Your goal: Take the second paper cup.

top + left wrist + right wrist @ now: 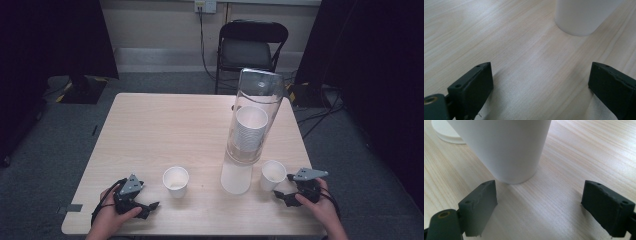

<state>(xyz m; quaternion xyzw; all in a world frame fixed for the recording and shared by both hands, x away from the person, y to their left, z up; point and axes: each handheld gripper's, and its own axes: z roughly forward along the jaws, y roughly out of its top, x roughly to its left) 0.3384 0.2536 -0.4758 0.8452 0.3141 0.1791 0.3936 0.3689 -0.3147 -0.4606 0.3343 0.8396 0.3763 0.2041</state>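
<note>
Jaws gape wide on both grippers — right gripper (pixel 286 192) holds nothing, its cup (pixel 273 174) standing just ahead on the table (pixel 150 130); left gripper (pixel 150 207) is empty too, near another cup (pixel 176 181).

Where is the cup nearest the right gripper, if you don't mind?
In the high view the cup stands upright on the table's right near side, between the dispenser and the right gripper.

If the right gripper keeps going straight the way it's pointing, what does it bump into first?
Most likely the white paper cup standing just ahead of the open right gripper. The cup sits a bit toward one jaw, not dead centre, so that jaw might touch it first.
</note>
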